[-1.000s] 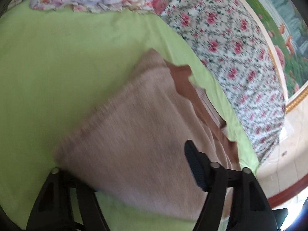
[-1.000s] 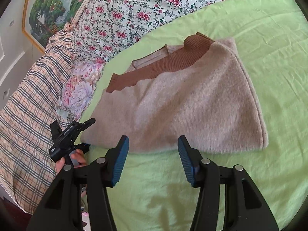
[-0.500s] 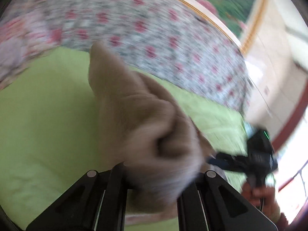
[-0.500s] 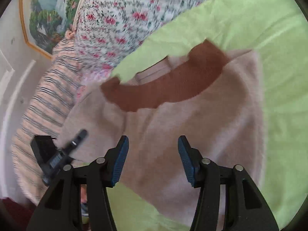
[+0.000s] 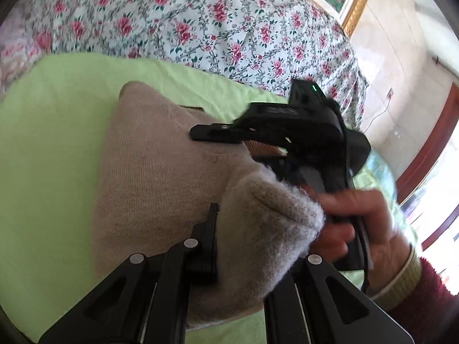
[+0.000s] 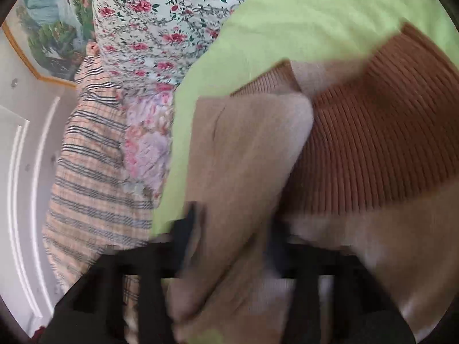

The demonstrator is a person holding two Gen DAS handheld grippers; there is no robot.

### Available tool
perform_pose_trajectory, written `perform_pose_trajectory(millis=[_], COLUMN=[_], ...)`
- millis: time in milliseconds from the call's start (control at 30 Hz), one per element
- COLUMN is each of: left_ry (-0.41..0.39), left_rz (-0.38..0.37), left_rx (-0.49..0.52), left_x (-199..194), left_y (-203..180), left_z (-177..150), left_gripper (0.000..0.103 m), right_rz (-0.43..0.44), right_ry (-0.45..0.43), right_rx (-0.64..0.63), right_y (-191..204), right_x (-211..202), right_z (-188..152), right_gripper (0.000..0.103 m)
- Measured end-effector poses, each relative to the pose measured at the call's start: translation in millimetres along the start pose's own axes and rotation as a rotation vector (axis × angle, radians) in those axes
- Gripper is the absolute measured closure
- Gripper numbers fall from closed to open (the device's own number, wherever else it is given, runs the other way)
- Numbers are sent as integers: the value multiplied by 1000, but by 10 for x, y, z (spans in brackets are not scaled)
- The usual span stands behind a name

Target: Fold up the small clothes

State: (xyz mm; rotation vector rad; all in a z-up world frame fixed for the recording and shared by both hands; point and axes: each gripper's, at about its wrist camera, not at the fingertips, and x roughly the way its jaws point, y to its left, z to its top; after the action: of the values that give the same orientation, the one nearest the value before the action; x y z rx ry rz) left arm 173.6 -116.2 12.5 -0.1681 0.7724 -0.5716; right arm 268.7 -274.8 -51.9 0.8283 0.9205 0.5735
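A beige knit sweater [image 5: 160, 172] with a brown ribbed collar [image 6: 373, 143] lies on the green sheet [image 5: 51, 149]. My left gripper [image 5: 243, 229] is shut on a thick fold of its beige edge, lifted off the sheet. In the left wrist view a hand [image 5: 364, 223] holds my right gripper [image 5: 213, 132] low over the sweater, just beyond that fold. In the blurred right wrist view the right gripper [image 6: 232, 229] has its jaws closing, still apart, with a beige fold between them beside the collar.
A floral quilt [image 5: 200, 23] runs along the far side of the sheet. A plaid blanket [image 6: 94, 157] and a pale floral cloth [image 6: 149, 143] lie to the left in the right wrist view. A framed painting [image 6: 48, 37] hangs behind.
My left gripper shut on the sweater's beige edge, lifted it and rolled. My right gripper moved forward from the sheet onto the sweater, close to the brown collar, and now straddles a fold.
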Motion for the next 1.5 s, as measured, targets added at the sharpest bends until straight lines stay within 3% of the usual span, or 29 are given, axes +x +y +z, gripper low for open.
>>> perform_pose_trajectory(millis=[100, 200, 333, 500, 633, 800, 900, 967, 1033, 1067, 1100, 1233, 1367, 1500], left_ry=[-15, -25, 15, 149, 141, 172, 198, 207, 181, 164, 150, 111, 124, 173], left_rz=[9, -40, -85, -116, -100, -119, -162, -177, -171, -164, -153, -95, -45, -83], left_rx=[46, 90, 155, 160, 211, 209, 205, 205, 196, 189, 180, 105, 7, -102], left_x=[-70, -70, 216, 765, 814, 831, 668, 524, 273, 164, 72, -170, -63, 169], left_y=[-133, -407, -865, -1107, -1234, -1205, -1136, -1073, -958, -883, -805, -380, 31, 380], left_z=[43, 110, 74, -173, -259, -274, -298, -324, -333, -316, -293, -134, 62, 189], left_gripper=[97, 97, 96, 96, 96, 88, 76, 58, 46, 39, 37, 26, 25, 23], right_rz=[-15, -94, -214, -386, -360, -464, -518, -578, -647, -666, -648, -463, -415, -382], right_ry=[-69, -139, -158, -107, -159, -134, -152, -169, -183, -193, -205, -235, -233, -223], right_rx=[-93, -213, -228, -178, -169, -232, -253, -269, -261, -241, -214, -114, -89, -53], right_y=[247, 417, 124, -446, -520, -488, -393, -330, -318, -330, -346, -404, -404, -461], right_x=[-260, -695, -1070, -1142, -1272, -1166, -1192, -1246, -1327, -1387, -1461, -1673, -1658, -1595], right_z=[61, 36, 6, -119, -169, -210, -313, -410, -512, -562, -607, -696, -717, -681], right_gripper=[85, 85, 85, 85, 86, 85, 84, 78, 60, 46, 41, 38, 35, 35])
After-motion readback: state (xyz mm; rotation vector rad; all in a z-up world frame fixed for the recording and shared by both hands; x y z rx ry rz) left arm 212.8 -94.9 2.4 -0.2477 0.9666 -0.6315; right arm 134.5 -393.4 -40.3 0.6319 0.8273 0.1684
